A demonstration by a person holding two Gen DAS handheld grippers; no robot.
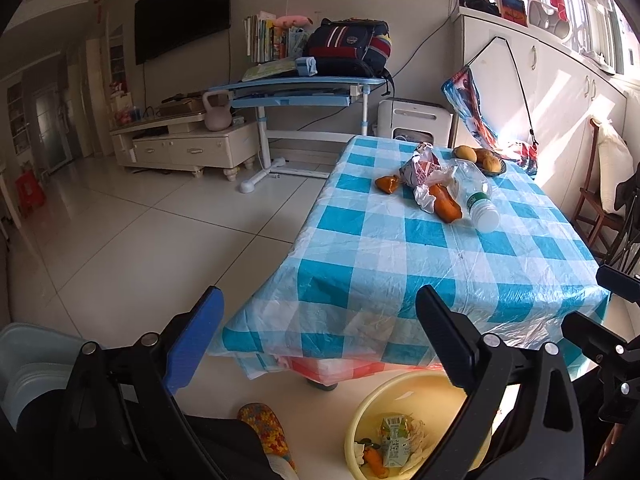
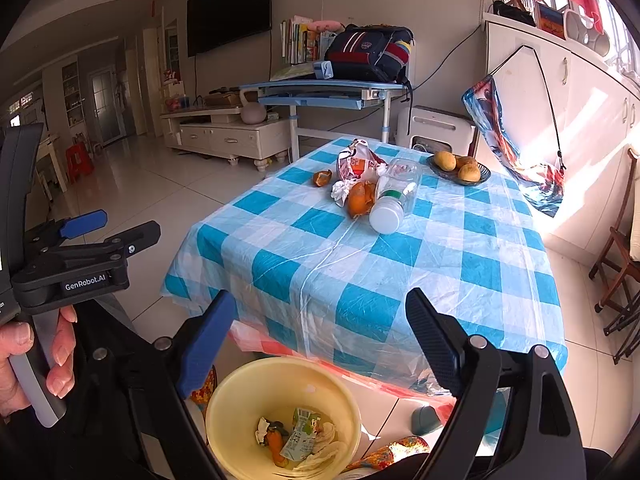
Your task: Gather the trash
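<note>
Partly done – yellow basin (image 2: 240, 392) on the floor under the worktop (image 2: 400, 264) edge already holding a flattened carton, peel and tissue. Still left mid-worktop: plastic bottle (image 2: 394, 196) on its side, clear and crumpled, touching an orange peel (image 2: 358, 198), crumpled wrapper (image 2: 356, 164) behind. Left tool (image 1: 316, 336) and right tool (image 2: 320, 340) – both wide open, empty

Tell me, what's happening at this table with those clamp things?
A person holds a claw in each hand, clearing trash. Both the left claw and right claw are open and empty. A plastic bottle, peels and a wrapper remain on the table; the yellow bin below already holds scraps.
</note>
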